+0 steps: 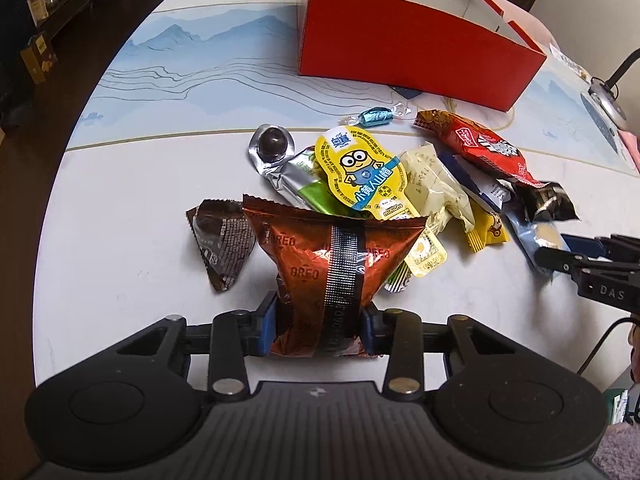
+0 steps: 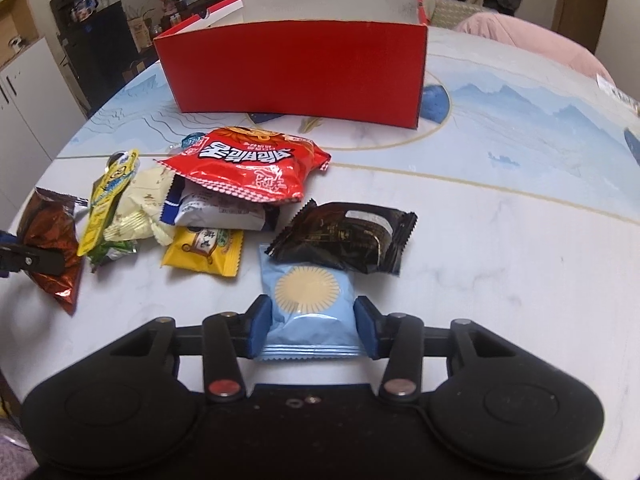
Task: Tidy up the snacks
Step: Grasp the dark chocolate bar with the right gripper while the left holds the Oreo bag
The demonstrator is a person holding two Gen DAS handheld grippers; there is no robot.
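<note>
While both grippers hold a packet each, the pile waits in front of the box.
Oreo packet point(image 1: 332, 264): pinched at its lower end by the left gripper point(image 1: 320, 326), fingers narrowed onto the foil; it sits at the near edge of the snack pile point(image 1: 400, 184).
Blue packet point(image 2: 310, 308): clamped across its width by the right gripper point(image 2: 314, 328), lying on the table point(image 2: 500, 260) just in front of a black packet point(image 2: 344, 240).
Handling: likely light, crinkly and slippery; the contents could crush, so grip the sealed ends or flat sides gently.
Red box point(image 2: 296, 76): open-topped, beyond the pile, the probable destination.
Left view only: a chocolate ball in foil point(image 1: 272, 146), a teal candy point(image 1: 374, 115), a Minion-print lid point(image 1: 362, 172).
Right view only: the blue packet's sun print and the box's white inside.
</note>
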